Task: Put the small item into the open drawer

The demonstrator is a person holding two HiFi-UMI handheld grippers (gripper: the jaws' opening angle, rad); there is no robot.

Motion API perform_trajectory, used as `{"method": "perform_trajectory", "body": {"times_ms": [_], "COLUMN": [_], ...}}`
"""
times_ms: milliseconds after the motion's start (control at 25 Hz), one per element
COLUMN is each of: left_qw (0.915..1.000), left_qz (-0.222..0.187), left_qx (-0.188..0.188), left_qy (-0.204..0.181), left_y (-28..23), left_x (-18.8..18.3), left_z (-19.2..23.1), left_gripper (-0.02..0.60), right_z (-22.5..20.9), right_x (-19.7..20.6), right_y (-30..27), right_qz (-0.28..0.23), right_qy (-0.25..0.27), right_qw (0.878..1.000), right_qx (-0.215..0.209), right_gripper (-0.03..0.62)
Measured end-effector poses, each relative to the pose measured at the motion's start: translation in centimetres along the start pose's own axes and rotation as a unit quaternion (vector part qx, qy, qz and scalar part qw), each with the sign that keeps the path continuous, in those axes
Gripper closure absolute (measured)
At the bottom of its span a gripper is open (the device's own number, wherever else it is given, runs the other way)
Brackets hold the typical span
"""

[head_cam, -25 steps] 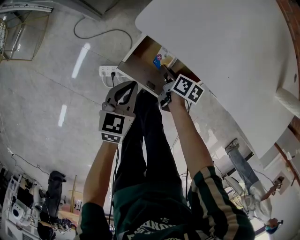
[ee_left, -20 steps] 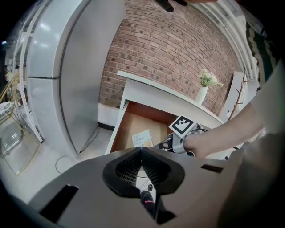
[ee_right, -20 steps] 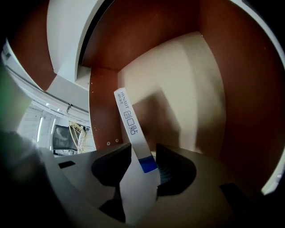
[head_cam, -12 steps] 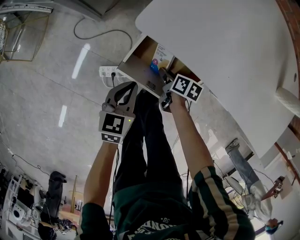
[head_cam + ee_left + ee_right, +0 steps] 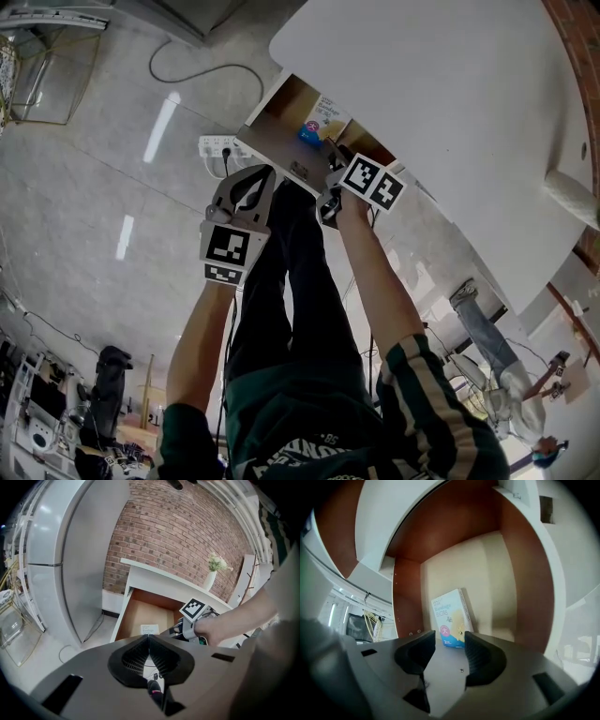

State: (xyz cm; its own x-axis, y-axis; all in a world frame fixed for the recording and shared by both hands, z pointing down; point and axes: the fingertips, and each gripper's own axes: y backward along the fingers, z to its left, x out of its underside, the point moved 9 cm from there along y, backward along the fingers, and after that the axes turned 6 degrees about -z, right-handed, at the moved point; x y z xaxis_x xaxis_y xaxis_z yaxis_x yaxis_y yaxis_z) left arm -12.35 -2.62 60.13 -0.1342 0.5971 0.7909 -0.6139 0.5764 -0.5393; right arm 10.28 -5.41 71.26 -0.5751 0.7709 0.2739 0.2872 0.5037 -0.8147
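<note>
The small item is a white and blue box (image 5: 451,617) lying flat on the floor of the open wooden drawer (image 5: 492,569). My right gripper (image 5: 450,639) sits just before the box with its jaws opening, and nothing is between the dark pads (image 5: 483,654). From above, the box (image 5: 322,118) shows inside the drawer (image 5: 277,150) under the white table, with the right gripper (image 5: 330,167) at the drawer's front edge. My left gripper (image 5: 253,178) hangs left of the drawer front. Its jaws are shut and empty in the left gripper view (image 5: 149,638), which looks at the drawer (image 5: 140,616).
The white tabletop (image 5: 450,103) overhangs the drawer. A power strip (image 5: 220,143) and a cable (image 5: 202,66) lie on the tiled floor to the left. A tall grey cabinet (image 5: 70,564) stands left of the table, and a vase of flowers (image 5: 213,571) is on it.
The box has left the right gripper's jaws and now lies flat on the drawer floor. The right gripper's jaws have spread. The left gripper has stayed put.
</note>
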Motion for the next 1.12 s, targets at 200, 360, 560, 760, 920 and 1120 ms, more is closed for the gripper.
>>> {"method": "perform_trajectory", "body": {"times_ms": [200, 360, 560, 760, 920, 1120], "left_qw": [1.0000, 0.9999, 0.9995, 0.9995, 0.9989, 0.9980], "left_qz": [0.002, 0.008, 0.010, 0.000, -0.014, -0.031], "left_qx": [0.002, 0.004, 0.010, -0.001, -0.009, -0.020], "left_qy": [-0.004, -0.011, -0.029, -0.033, -0.043, -0.051], "left_y": [0.4, 1.1, 2.9, 5.5, 7.3, 9.2], "left_x": [-0.9, -1.9, -3.9, -6.4, -8.5, -10.6], "left_z": [-0.8, -1.4, -2.3, -3.3, -4.1, -4.9], "left_gripper": [0.566, 0.566, 0.566, 0.566, 0.566, 0.566], "right_z": [0.4, 0.9, 3.1, 5.4, 7.2, 9.1], "right_x": [0.2, 0.1, 0.5, 1.0, 0.7, 0.1], "right_y": [1.9, 3.7, 7.0, 10.7, 13.5, 16.4], "right_qz": [-0.003, -0.017, -0.023, -0.025, -0.043, -0.061], "right_qy": [0.012, 0.028, 0.074, 0.102, 0.133, 0.166], "right_qw": [1.000, 0.999, 0.997, 0.994, 0.989, 0.982], "right_qx": [0.008, 0.017, 0.004, -0.027, -0.048, -0.068], "right_gripper": [0.451, 0.533, 0.564, 0.569, 0.569, 0.569]}}
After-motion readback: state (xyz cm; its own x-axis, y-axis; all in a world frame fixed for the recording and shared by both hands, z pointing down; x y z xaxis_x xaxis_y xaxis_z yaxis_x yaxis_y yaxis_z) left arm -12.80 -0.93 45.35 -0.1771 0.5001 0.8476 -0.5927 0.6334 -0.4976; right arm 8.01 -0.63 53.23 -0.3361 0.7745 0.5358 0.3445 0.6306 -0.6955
